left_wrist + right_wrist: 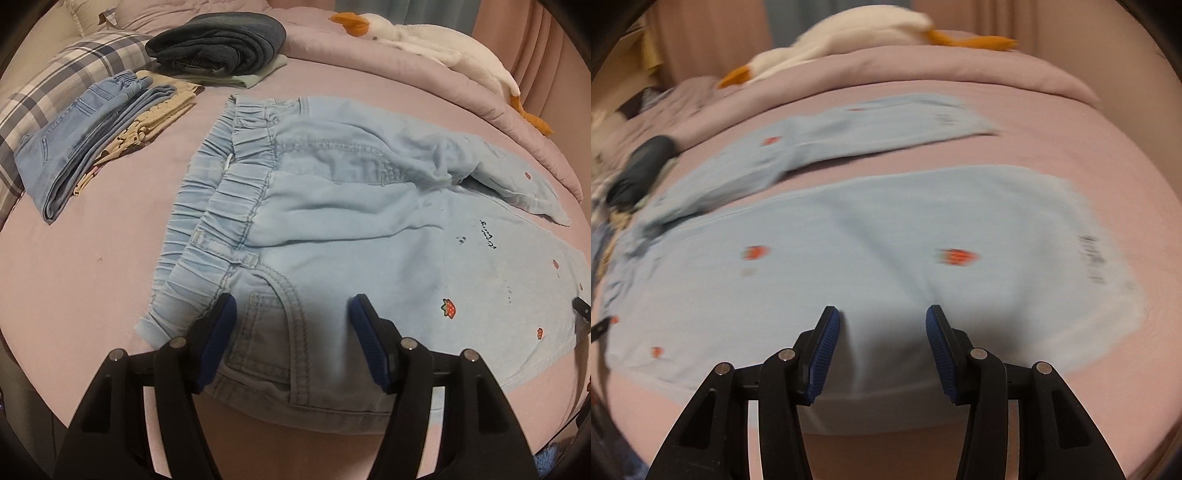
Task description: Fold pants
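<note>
Light blue pants (332, 206) with small red strawberry prints lie spread on the pink bed, elastic waistband (221, 206) toward the left. My left gripper (291, 314) is open over the near hip pocket, its blue pads on either side of the fabric with nothing clamped. In the right wrist view the near leg (886, 251) lies flat and the far leg (849, 129) angles away behind it. My right gripper (882, 325) is open above the near leg's front edge. That view is motion-blurred.
Folded blue jeans (85, 133) over beige clothes and a dark folded pile (218, 40) sit at the back left, next to a plaid pillow (48, 92). A white plush goose (436, 44) lies on the rolled pink duvet (923, 66) at the back.
</note>
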`<state>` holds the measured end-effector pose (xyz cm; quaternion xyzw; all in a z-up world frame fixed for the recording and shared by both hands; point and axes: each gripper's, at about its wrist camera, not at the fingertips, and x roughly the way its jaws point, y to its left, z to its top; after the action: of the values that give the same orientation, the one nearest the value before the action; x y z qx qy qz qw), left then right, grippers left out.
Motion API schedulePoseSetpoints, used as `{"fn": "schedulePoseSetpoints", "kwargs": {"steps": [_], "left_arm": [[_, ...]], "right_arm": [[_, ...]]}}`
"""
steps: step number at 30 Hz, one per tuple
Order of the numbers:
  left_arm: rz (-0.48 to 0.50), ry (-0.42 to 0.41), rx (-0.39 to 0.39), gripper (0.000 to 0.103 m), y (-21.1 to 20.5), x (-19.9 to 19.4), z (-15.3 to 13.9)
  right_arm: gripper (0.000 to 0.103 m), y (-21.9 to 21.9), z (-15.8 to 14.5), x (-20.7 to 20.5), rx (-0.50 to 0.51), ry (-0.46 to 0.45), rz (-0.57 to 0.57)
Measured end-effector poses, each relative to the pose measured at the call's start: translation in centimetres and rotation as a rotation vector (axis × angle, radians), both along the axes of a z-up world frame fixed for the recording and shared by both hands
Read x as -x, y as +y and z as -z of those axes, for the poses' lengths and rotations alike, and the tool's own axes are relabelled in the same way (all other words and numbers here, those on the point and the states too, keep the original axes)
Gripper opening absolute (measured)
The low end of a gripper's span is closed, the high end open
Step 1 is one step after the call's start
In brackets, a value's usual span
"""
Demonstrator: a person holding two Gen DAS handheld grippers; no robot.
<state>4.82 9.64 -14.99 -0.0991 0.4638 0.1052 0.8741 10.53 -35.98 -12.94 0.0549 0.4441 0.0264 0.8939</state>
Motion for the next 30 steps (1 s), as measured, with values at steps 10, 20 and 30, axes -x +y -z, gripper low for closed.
{"fn": "schedulePoseSetpoints", "kwargs": {"steps": [10,20,30], "left_arm": [[-0.003,0.004,-0.002,0.065,0.0,-0.2,0.0],[0.010,-0.014,-0.051,0.069,-1.0,-0.2,-1.3],[0.048,-0.012,-0.025,0.069,0.0,0.8,-0.9]], "right_arm": [[0.048,-1.9,-2.4,0.2,0.137,-0.019,0.176],[0.055,13.1,-5.0,2.1,0.084,-0.110,-0.363],[0.055,19.5,-1.0,4.5,0.153,0.040,-0.653]]}}
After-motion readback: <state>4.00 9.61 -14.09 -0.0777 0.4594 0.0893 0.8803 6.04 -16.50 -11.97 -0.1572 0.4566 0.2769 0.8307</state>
